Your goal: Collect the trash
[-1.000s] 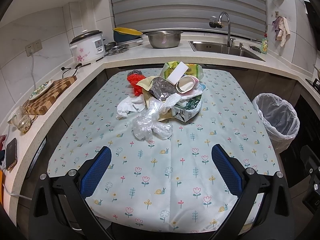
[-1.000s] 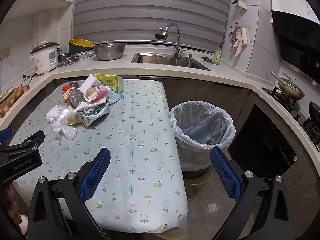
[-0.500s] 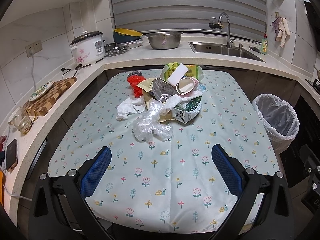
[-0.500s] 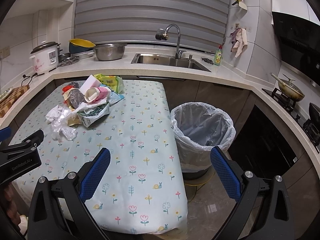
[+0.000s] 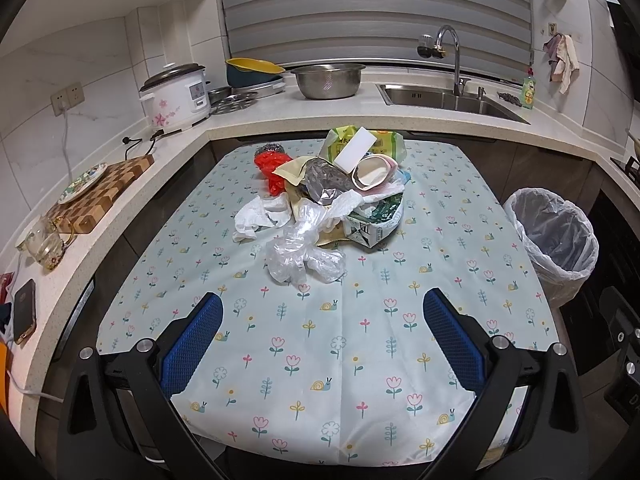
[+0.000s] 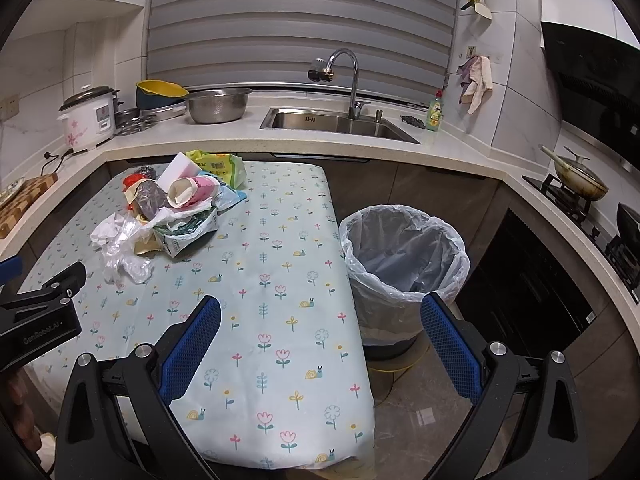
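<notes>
The left gripper [image 5: 322,328] and right gripper [image 6: 320,330] both hold their jaws spread wide, gripping and touching nothing. The trash pile [image 5: 328,200] sits mid-frame on the tabletop [image 5: 360,340], bare flowered cloth between it and the left jaws. Only the right view shows the stove [image 6: 580,196] and, at its left edge, the left gripper's body. The lined bin [image 6: 404,256] stands just beside the tabletop's right edge.

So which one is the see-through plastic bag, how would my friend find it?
Start at the flowery tablecloth and find the trash pile in its middle. The clear plastic bag lies crumpled at the pile's near edge, closest to the left tongs. Unlike the white tissue beside it, you can see through it.
</notes>
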The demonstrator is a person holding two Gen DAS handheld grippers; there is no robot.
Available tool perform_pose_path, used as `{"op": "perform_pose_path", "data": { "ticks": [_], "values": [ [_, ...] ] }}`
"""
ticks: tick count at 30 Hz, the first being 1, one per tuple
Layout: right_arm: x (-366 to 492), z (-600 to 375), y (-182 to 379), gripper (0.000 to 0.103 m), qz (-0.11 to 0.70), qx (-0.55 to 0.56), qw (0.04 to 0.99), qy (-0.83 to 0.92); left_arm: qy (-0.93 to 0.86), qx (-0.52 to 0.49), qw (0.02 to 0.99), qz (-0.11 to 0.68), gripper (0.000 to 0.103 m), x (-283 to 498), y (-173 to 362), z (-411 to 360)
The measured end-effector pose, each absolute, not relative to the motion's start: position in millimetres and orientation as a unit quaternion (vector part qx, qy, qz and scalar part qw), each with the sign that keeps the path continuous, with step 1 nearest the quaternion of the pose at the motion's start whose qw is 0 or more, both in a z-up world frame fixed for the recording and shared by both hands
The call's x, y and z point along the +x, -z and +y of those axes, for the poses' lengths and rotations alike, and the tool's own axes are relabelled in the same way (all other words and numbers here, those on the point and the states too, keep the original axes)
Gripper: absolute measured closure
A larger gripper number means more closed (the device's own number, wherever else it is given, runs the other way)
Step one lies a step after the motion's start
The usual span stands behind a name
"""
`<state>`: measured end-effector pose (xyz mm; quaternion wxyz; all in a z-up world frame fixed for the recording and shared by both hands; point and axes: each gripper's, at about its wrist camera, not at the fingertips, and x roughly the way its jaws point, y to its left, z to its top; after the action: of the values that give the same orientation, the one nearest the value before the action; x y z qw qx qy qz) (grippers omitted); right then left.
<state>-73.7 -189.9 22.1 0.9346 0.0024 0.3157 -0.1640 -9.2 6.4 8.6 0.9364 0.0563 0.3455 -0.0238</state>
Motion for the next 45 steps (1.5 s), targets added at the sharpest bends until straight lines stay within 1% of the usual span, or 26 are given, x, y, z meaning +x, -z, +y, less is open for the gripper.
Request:
{"op": "perform_pose_path", "data": {
  "ticks": [22, 34, 45],
  "values": [
    [-69.2, -193.7, -21.6, 0.007, 0.309, 0.019, 0.934, 0.175, 0.039, 0.057, 0.935, 0.347, 0.007, -4.0, -12.9, 6.4],
    [-41.3, -193.5, -16.3, 0.007, 0.319, 0.04, 0.925, 0.202, 0.06, 0.029, 0.921, 0.384, 0.007, 52.8, 11.5, 47.3],
    [13.5, -178.0, -5.8, 0.007, 0.346, 0.029, 0.918, 0.19, 0.051, 0.028, 0.905, 0.421, 0.007, 117.5, 45.9, 65.7]
  ]
}}
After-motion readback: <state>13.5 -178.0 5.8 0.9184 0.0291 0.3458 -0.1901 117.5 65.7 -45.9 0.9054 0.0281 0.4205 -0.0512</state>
